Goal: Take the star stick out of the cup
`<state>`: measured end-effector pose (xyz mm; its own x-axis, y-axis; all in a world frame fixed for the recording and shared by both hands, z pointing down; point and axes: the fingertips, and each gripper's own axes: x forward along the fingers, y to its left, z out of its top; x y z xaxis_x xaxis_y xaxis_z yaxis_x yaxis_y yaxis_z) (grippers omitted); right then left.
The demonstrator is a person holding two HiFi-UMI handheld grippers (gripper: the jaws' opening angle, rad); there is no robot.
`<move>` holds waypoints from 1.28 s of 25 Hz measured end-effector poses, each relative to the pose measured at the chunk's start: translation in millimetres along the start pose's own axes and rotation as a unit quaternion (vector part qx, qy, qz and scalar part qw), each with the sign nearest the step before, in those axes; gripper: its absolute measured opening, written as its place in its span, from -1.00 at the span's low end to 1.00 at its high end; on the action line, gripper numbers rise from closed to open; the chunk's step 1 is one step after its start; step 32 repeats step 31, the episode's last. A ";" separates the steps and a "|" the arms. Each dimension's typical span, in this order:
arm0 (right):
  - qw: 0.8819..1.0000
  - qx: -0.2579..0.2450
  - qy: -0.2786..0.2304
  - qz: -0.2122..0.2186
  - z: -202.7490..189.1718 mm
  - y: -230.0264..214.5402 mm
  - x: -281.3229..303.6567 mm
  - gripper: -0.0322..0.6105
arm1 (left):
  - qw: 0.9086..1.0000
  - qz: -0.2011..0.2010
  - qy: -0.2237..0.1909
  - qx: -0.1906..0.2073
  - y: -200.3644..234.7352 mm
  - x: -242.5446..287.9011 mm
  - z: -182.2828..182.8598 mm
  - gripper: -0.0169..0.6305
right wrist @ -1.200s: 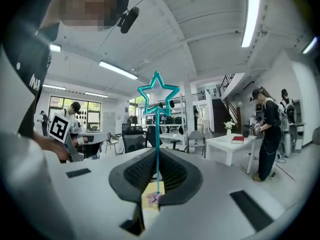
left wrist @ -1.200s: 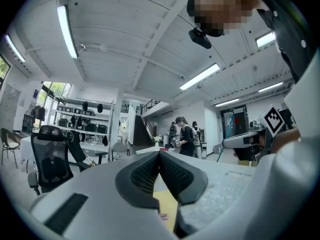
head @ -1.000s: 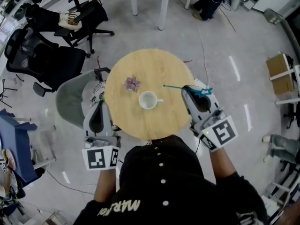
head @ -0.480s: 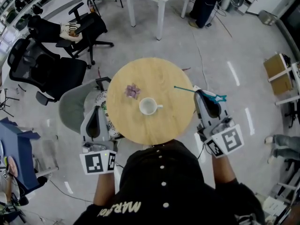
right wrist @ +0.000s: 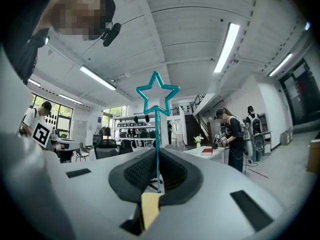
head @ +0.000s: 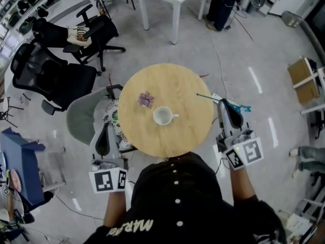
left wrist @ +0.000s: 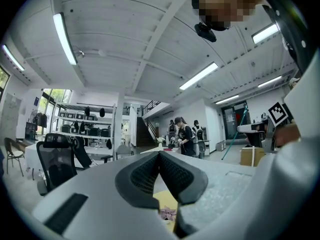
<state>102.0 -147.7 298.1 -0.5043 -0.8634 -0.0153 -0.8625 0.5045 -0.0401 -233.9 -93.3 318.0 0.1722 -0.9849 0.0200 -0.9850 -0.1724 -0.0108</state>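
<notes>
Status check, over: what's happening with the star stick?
Right hand-held gripper shut on star stick, clear of cup. Left hand-held gripper shut, empty. Nothing in the way.

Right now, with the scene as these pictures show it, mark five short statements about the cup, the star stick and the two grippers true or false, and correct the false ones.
1. The star stick stands in the cup. False: the star stick is out of the cup, held off the right edge of the table.
2. The right gripper has its jaws closed on the stick. True.
3. The cup lies on its side. False: it stands upright with its mouth facing up.
4. A small purple object lies on the table, apart from the cup. True.
5. The left gripper holds the purple object. False: its jaws are together with nothing between them.
</notes>
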 end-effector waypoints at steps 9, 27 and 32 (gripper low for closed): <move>1.000 -0.008 -0.002 0.006 -0.7 3.0 -0.6 -0.84 | 1.000 -0.005 -0.008 0.000 -8.5 5.0 2.1 -0.96; 1.000 -0.015 -0.002 0.010 4.4 8.1 0.1 -0.84 | 1.000 -0.004 -0.008 -0.003 -9.4 -0.1 2.7 -0.96; 1.000 -0.015 -0.001 0.010 0.5 7.7 -3.9 -0.84 | 1.000 -0.004 -0.008 -0.003 -12.4 -2.1 -0.2 -0.96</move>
